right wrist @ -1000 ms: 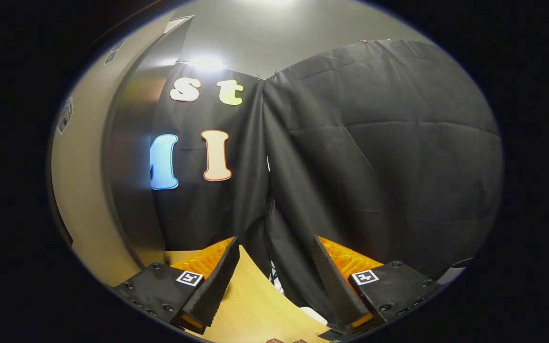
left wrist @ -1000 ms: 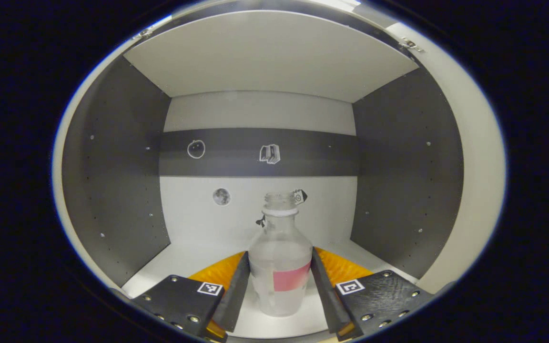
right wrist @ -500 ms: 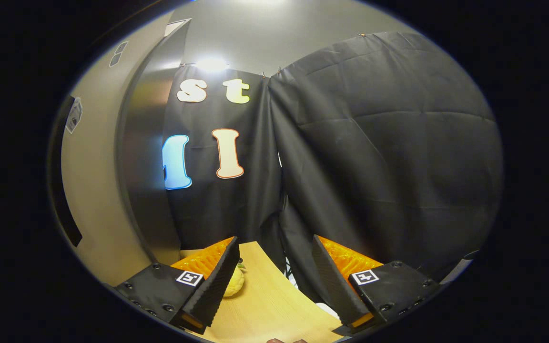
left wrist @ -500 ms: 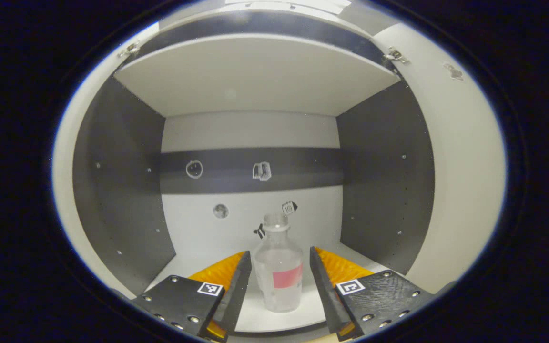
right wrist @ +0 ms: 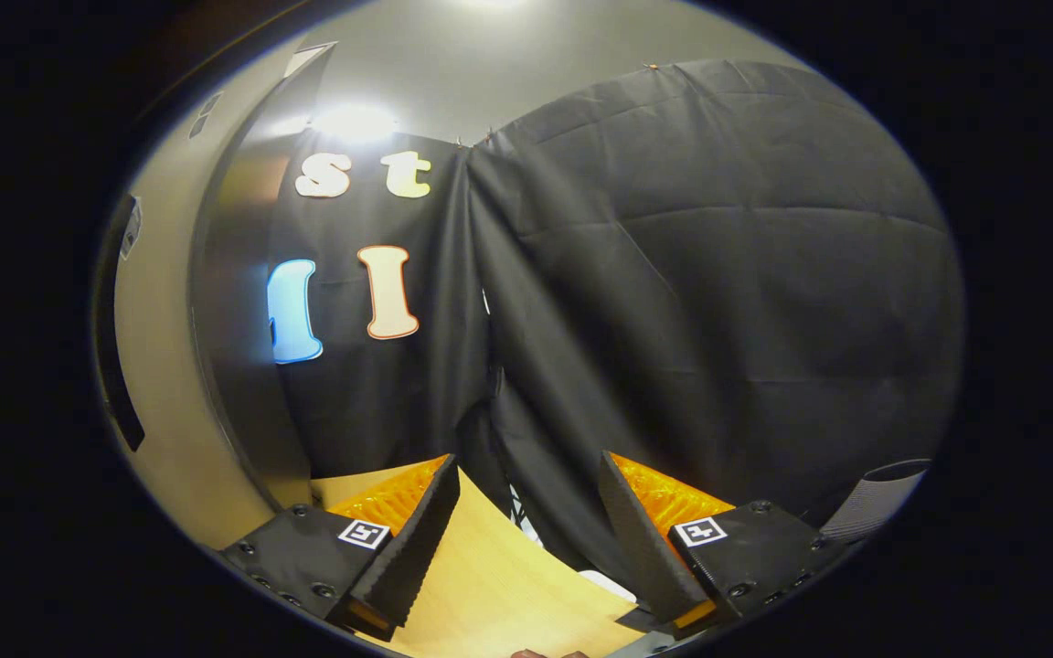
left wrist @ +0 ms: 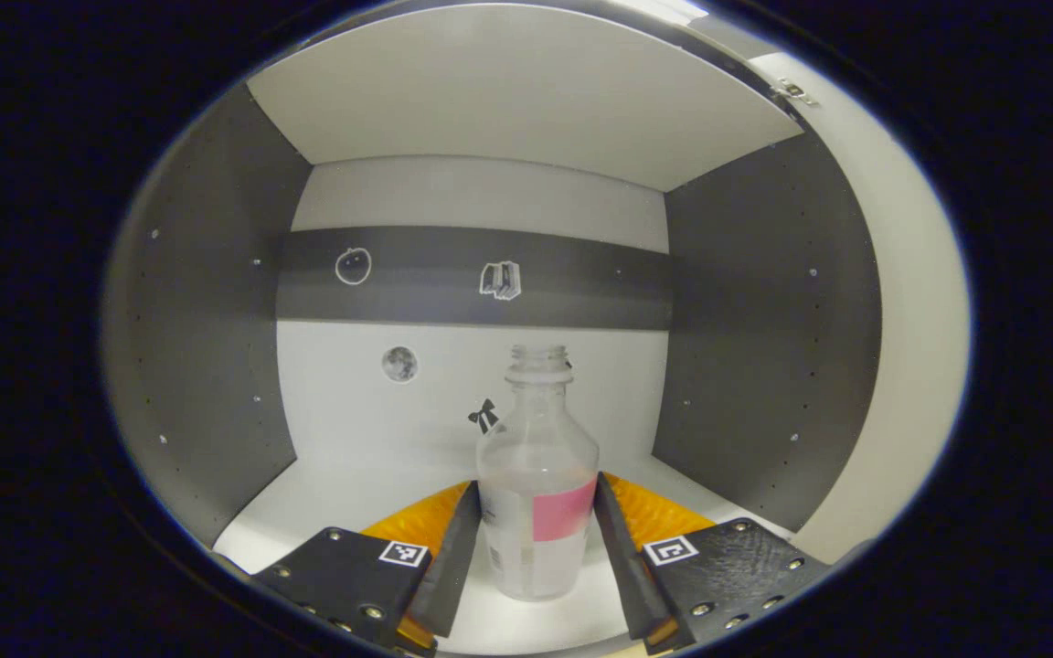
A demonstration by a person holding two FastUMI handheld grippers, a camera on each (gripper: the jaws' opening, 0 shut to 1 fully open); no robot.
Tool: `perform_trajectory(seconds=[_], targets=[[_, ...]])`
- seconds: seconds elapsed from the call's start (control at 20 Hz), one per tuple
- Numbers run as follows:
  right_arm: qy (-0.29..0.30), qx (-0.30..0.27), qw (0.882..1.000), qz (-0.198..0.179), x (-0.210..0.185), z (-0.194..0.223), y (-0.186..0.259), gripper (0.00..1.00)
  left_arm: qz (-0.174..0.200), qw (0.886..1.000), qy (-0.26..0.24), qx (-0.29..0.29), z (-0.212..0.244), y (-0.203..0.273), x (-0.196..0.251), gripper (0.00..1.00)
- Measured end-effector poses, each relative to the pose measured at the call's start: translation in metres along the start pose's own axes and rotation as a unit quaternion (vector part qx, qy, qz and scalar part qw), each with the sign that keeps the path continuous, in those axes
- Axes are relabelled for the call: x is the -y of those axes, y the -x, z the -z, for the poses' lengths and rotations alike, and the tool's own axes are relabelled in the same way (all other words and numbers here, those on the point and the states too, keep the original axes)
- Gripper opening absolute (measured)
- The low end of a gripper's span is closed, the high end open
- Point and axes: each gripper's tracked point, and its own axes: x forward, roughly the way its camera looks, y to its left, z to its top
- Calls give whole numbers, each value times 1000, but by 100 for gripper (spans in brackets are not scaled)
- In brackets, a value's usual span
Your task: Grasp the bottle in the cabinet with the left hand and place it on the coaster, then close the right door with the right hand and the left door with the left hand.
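Bottle (left wrist: 537,493), blank pink label, between left tool (left wrist: 534,557) fingers.

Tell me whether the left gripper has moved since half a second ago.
Yes. The left gripper has pushed forward into the cabinet: the back-wall stickers look larger, and the bottle now sits between its fingers, seemingly touching both.

1. The bottle (left wrist: 537,484) stands upright on the white floor of the cabinet (left wrist: 380,484), uncapped, with a pink label.
2. The left gripper (left wrist: 536,557) brackets the bottle, both fingers at its sides.
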Motion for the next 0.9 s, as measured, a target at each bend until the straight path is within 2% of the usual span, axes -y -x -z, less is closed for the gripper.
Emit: perform_trajectory(seconds=[0.05, 0.1, 0.15, 0.2, 0.25, 0.3, 0.35, 0.45, 0.5, 0.55, 0.6, 0.9], targets=[[0, 0, 1000, 0, -2, 1, -2, 97, 5, 1000, -1, -1, 1, -1, 3, 70], [2, -1, 1000, -3, -5, 2, -2, 93, 5, 1000, -5, -2, 1, -3, 3, 69], [6, 0, 1000, -6, -9, 2, -4, 93, 9, 1000, -6, -2, 1, -3, 6, 69], [12, 0, 1000, -7, -12, 2, -4, 97, 8, 1000, -5, 1, -1, -2, 6, 69], [17, 0, 1000, -10, -13, 4, -5, 93, 9, 1000, -5, 1, 0, -2, 7, 66], [20, -1, 1000, -12, -14, 5, -5, 93, 10, 1000, -7, 4, 0, -1, 7, 66], [22, -2, 1000, -15, -16, 6, -4, 93, 9, 1000, -8, 8, -2, 2, 7, 74], [22, -4, 1000, -18, -18, 7, -5, 93, 12, 1000, -7, 13, -5, 8, 8, 63], [21, -4, 1000, -20, -18, 7, -5, 93, 11, 1000, -7, 18, -9, 14, 7, 70], [20, -4, 1000, -21, -19, 6, -5, 97, 14, 1000, -7, 23, -13, 22, 8, 63], [18, -3, 1000, -22, -18, 6, -5, 93, 15, 999, -7, 28, -19, 30, 8, 63], [17, 0, 999, -41, -24, 2, 6, 93, 38, 997, -3, 68, -48, 111, 17, 63]])
